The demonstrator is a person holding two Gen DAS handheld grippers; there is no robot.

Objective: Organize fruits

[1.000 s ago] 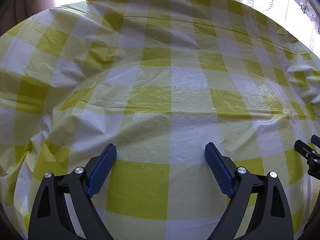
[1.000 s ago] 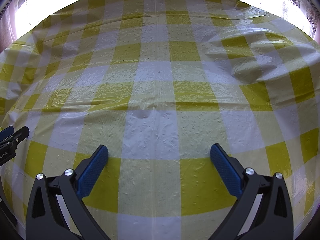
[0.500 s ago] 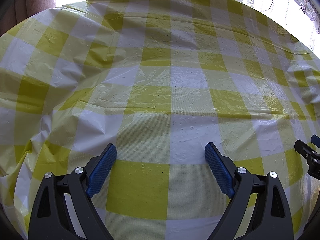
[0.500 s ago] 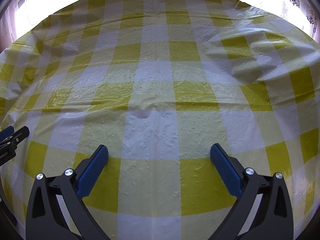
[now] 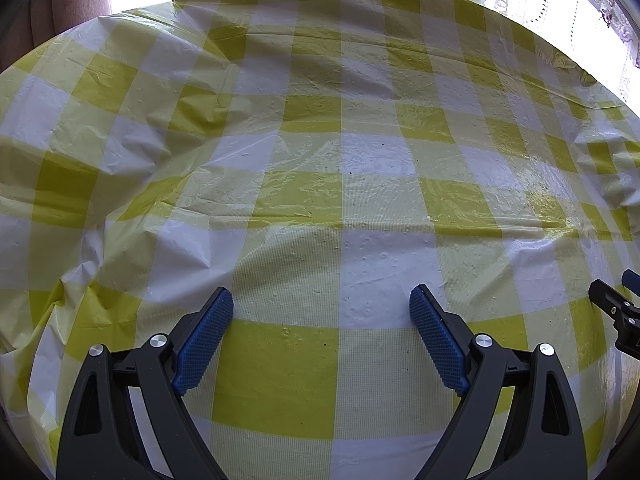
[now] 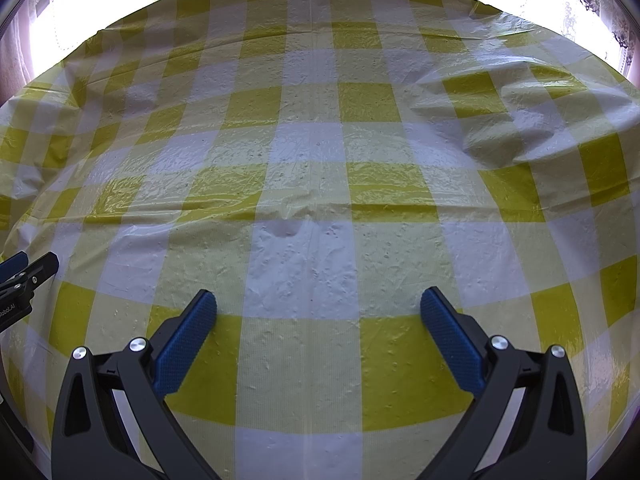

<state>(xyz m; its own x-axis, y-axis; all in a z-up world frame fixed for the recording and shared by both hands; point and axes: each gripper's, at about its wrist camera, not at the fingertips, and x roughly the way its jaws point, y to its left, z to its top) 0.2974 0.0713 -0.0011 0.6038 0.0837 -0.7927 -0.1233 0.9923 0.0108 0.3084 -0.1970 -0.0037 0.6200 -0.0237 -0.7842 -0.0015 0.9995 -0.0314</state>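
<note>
Nothing moved since before, left hand-held gripper point(image 5: 322, 300) spread, right hand-held gripper point(image 6: 319, 302) spread, wrinkled checked tablecloth point(image 5: 340, 160) beneath

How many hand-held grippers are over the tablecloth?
2: the left hand-held gripper and the right hand-held gripper, side by side over the checked tablecloth, both open and empty.

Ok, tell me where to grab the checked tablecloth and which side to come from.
Probably the raised fold at the far right of the tablecloth: it stands up, while the rest lies nearly flat with nothing to close on. Come from above with the open right hand-held gripper, jaws straddling the crest.
</note>
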